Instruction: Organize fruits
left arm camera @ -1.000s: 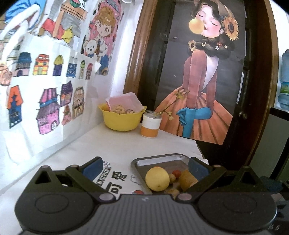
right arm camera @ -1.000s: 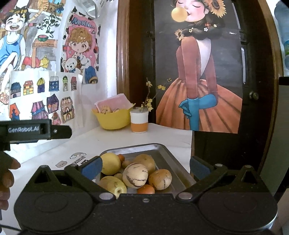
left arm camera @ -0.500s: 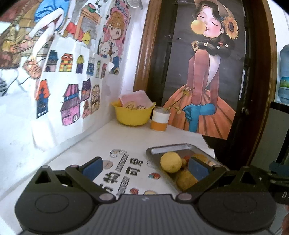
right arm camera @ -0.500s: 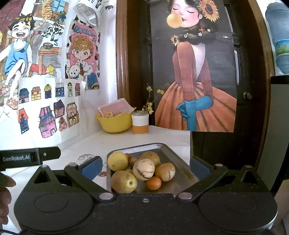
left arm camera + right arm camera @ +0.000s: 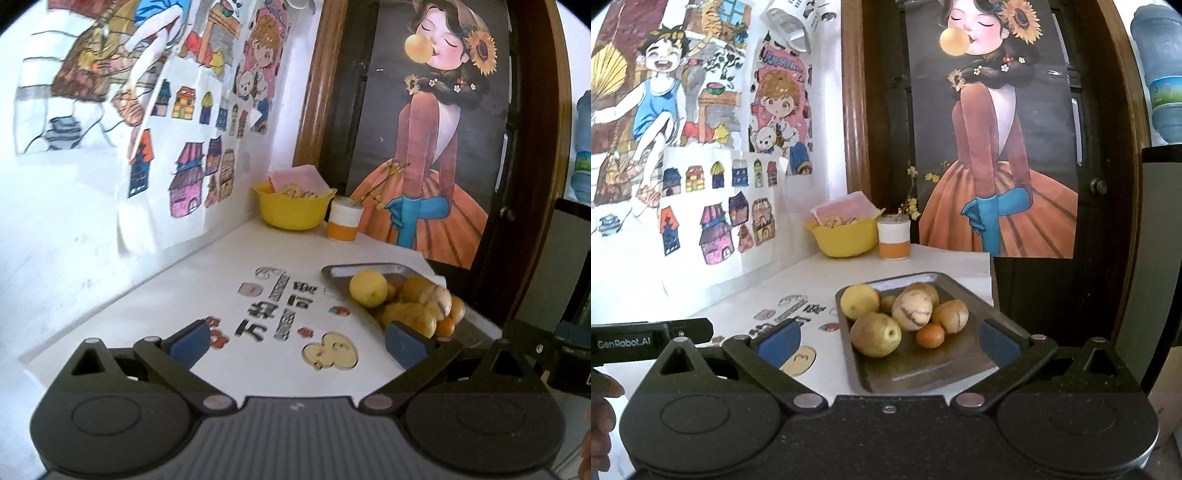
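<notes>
Metal tray (image 5: 925,373) on white tabletop (image 5: 207,280) held mixed fruit (image 5: 911,309): yellow, tan, striped, one small orange. Both grippers, left (image 5: 297,341) and right (image 5: 888,339), empty, fingers spread. Only right view showed tray's bare near half.

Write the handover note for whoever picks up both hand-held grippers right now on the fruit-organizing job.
Left hand-held gripper: open, empty, over the printed table mat.
Right hand-held gripper: open, empty, facing the metal tray.
Fruit: all piled in the tray's far half: lemon, pear, striped melon, small orange, others behind.
Yellow bowl and cup stand at the back.
Done: nothing visibly sorted.
Left: pick and arrange every fruit.
</notes>
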Motion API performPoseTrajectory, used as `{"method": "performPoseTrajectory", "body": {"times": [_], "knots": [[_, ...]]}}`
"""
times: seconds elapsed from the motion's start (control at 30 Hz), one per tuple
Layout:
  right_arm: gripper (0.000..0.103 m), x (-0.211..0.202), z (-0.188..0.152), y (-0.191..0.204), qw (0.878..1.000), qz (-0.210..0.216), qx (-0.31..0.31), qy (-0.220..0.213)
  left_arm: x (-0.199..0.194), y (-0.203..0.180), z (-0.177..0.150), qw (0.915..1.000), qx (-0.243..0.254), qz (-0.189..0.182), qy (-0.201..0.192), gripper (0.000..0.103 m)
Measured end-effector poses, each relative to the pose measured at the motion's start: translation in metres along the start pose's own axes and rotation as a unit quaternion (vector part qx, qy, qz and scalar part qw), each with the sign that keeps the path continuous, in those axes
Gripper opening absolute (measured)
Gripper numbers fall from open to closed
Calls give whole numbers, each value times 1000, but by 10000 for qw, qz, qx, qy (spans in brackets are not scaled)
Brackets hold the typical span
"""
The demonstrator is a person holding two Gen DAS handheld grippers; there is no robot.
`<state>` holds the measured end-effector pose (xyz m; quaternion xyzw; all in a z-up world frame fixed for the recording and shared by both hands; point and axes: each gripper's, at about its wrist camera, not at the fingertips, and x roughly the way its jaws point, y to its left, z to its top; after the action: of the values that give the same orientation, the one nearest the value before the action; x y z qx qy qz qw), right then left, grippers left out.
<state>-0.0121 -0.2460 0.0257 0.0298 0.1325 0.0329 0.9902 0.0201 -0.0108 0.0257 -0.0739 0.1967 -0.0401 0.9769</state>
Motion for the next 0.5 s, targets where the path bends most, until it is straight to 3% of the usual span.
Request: {"method": "performPoseTrajectory", "body": {"times": [0.5], "knots": [[102, -2, -43, 5, 9999, -44, 65, 151, -12, 24, -38, 9997, -154, 107, 176, 102]]}}
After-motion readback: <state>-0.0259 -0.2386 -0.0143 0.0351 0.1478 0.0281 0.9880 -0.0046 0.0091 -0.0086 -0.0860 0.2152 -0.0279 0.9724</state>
